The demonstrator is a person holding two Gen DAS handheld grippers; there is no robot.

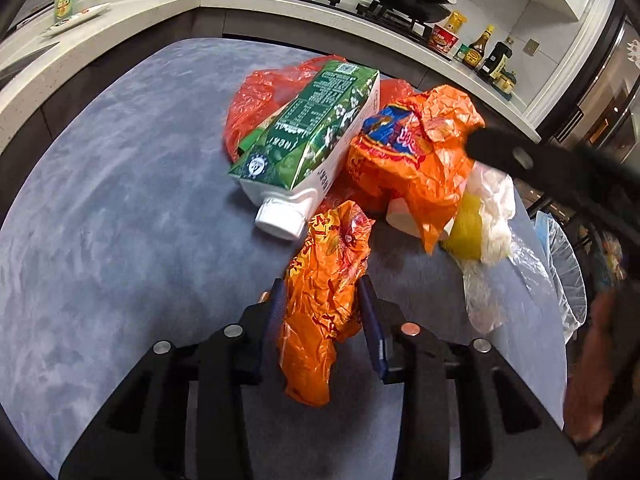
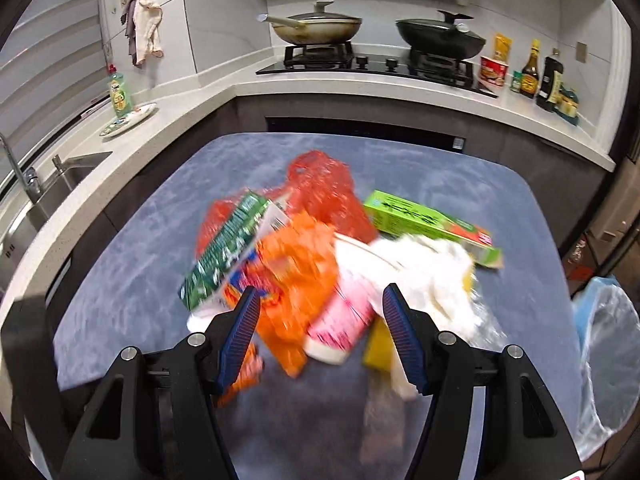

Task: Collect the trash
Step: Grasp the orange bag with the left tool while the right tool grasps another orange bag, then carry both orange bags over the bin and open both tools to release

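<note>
A pile of trash lies on the blue-grey table (image 1: 120, 220). My left gripper (image 1: 322, 292) is shut on a crumpled orange wrapper (image 1: 324, 300), which sticks out between the fingers. Behind it lie a green milk carton (image 1: 312, 136) with a white cap, a red plastic bag (image 1: 256, 100), a larger orange snack bag (image 1: 416, 160) and white tissue (image 1: 492, 204). My right gripper (image 2: 320, 300) is open above the pile, over a pink cup (image 2: 344, 320) and the orange snack bag (image 2: 296, 276). A green box (image 2: 428, 224) lies behind the pile. The right wrist view is motion-blurred.
A bin lined with clear plastic (image 2: 608, 352) stands off the table's right edge, also seen in the left wrist view (image 1: 564, 272). A kitchen counter (image 2: 360, 88) with a stove, pans and sauce bottles runs behind. A sink (image 2: 52, 188) sits at the left.
</note>
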